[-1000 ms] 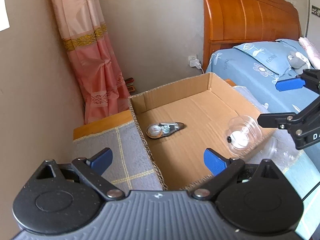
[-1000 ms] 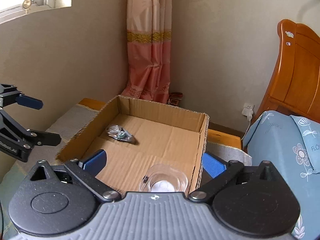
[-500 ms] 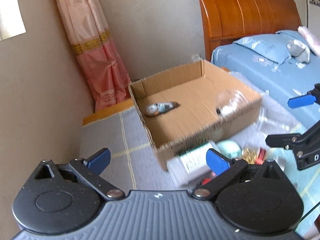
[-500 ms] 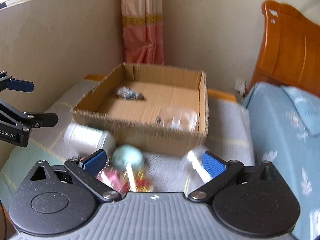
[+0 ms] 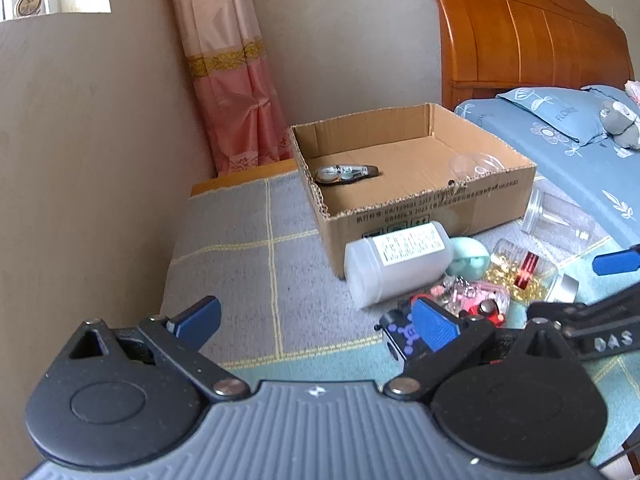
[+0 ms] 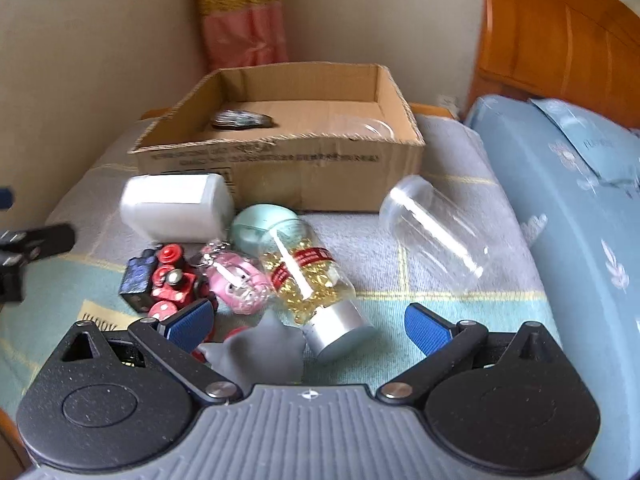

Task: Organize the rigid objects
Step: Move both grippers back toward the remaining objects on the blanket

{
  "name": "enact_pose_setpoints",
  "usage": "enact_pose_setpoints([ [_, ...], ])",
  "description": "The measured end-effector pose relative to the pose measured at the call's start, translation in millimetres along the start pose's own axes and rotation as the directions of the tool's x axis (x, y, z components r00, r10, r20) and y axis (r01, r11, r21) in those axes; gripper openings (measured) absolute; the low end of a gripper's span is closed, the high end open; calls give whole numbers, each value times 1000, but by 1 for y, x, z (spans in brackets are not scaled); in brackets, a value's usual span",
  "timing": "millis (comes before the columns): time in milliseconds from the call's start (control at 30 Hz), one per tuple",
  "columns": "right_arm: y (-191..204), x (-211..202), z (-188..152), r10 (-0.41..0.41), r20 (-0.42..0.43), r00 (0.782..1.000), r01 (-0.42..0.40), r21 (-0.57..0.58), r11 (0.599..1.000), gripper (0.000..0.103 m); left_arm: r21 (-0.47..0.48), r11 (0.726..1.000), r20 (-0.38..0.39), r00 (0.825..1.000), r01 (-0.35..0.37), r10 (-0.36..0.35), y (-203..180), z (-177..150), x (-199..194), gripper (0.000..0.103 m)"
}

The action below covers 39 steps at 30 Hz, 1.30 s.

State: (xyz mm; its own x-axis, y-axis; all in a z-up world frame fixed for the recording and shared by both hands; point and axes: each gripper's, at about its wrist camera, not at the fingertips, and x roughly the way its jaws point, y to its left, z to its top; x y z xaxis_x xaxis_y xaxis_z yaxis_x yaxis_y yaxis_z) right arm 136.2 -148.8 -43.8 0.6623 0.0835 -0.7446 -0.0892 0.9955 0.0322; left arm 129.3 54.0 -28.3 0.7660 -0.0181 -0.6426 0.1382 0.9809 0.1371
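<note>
1. Both grippers have drawn back from above the shallow brown cardboard box (image 6: pixel 280 168) and dipped lower, so the heap of loose things in front of it now shows; the left gripper (image 5: pixel 316 320) has just been opening, with nothing between its jaws
2. Right gripper (image 6: pixel 308 320) stands wide open too and holds nothing; its fingers frame the heap
3. Inside the box lie a dark tape dispenser (image 5: pixel 346 173) and a clear round plastic lid (image 5: pixel 476 164)
4. On the grey checked cloth (image 5: pixel 248 264), touching the box front, lies a white plastic jar with a printed label (image 5: pixel 400 264): it is probably light and stiff, and best taken across its flat sides
5. Clear bottle of yellow capsules with a silver cap (image 6: pixel 312 280) lies nearest to the right gripper; it looks smooth and may roll, so a grip across the middle of its body seems safer than at the cap
6. Empty transparent plastic jar (image 6: pixel 436 228), well to the right, is likely very light and slippery
</note>
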Motion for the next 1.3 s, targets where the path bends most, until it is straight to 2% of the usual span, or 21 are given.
enact_pose_setpoints([
  [100, 2, 9, -4, -30, -39, 999, 31, 3, 1000, 103, 3, 1000, 0, 1000, 22, -22, -1, -6, -4, 101],
  [167, 2, 7, -10, -13, -45, 999, 13, -2, 1000, 103, 5, 999, 3, 999, 35, -35, 0, -8, -4, 101],
  [367, -2, -11, -32, -6, -72, 997, 0, -82, 997, 103, 4, 998, -3, 998, 61, -61, 3, -13, -3, 101],
  [500, -11, -21, -48, -42, -76, 996, 31, -142, 989, 103, -1, 997, -10, 997, 82, -82, 4, -15, 2, 101],
  [567, -18, -22, -56, -4, -89, 996, -10, -153, 988, 103, -6, 996, -17, 996, 93, -93, 4, -15, 7, 101],
  [667, -21, -14, -67, -8, -137, 990, -17, -180, 983, 103, -6, 994, -36, 993, 110, -110, 2, -16, 16, 101],
  [767, -28, -13, -72, 36, -120, 992, -54, -150, 987, 103, -5, 990, -47, 989, 139, -139, -1, -16, 23, 101],
  [900, -29, -12, -76, 60, -81, 995, -73, -168, 983, 103, 6, 982, -70, 980, 189, -188, -7, -18, 34, 101],
  [1100, -33, -14, -77, 89, -53, 995, -97, -191, 977, 103, 112, 961, -92, 966, 253, -244, -15, -27, 50, 101],
  [1300, -34, -11, -76, 108, -44, 993, -114, -208, 972, 103, 153, 937, -126, 946, 314, -297, -16, -30, 69, 101],
])
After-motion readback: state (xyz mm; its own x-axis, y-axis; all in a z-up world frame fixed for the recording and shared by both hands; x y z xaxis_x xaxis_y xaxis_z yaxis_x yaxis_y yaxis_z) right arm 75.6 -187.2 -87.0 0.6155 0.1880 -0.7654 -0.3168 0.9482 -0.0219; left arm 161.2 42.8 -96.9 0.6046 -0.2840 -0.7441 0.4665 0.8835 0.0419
